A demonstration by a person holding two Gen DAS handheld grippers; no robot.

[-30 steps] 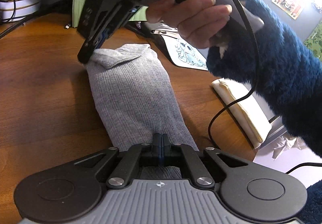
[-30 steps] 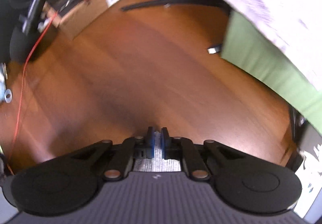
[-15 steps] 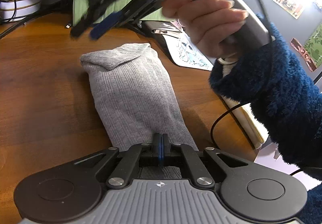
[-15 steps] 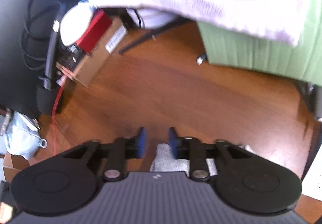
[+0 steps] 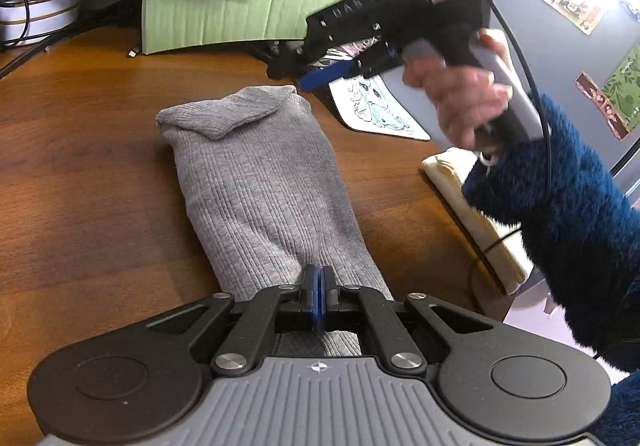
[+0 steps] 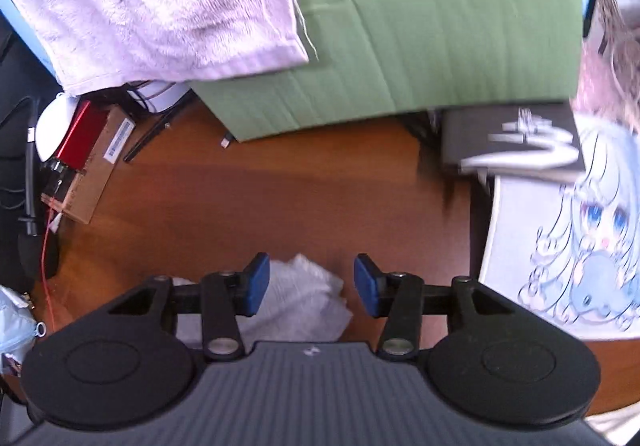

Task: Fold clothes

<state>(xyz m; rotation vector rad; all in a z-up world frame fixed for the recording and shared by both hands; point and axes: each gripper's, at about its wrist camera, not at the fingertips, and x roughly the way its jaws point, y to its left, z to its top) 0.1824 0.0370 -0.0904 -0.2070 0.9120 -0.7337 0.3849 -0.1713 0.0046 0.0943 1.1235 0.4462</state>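
My left tool (image 5: pixel 319 296) sits low over the wooden table (image 5: pixel 80 173), its two blue-padded fingers pressed together on the near end of a grey ribbed garment (image 5: pixel 264 181); the garment lies flat on the table in a long folded strip running away from me, its far end turned over into a small flap; in the left wrist view my right tool (image 5: pixel 298 75) is raised above the table just beyond the garment's far right corner, gripped by my right hand (image 5: pixel 460 101) in a fuzzy dark blue sleeve (image 5: pixel 560 205); its fingers stand apart and hold nothing; from the right wrist view I see that same tool (image 6: pixel 311 282) with a wide gap between the blue pads (image 6: pixel 256 284), and a pale, blurred piece of the garment (image 6: pixel 296 298) shows below that gap; behind it a white towel (image 6: pixel 152 1) hangs over a green cardboard sheet (image 6: pixel 432 25); a mouse mat with a cartoon figure (image 6: pixel 568 246) lies to the right; a cardboard box (image 6: pixel 96 169) sits at the left edge; a cream folded cloth (image 5: pixel 476 217) rests at the table's right rim.
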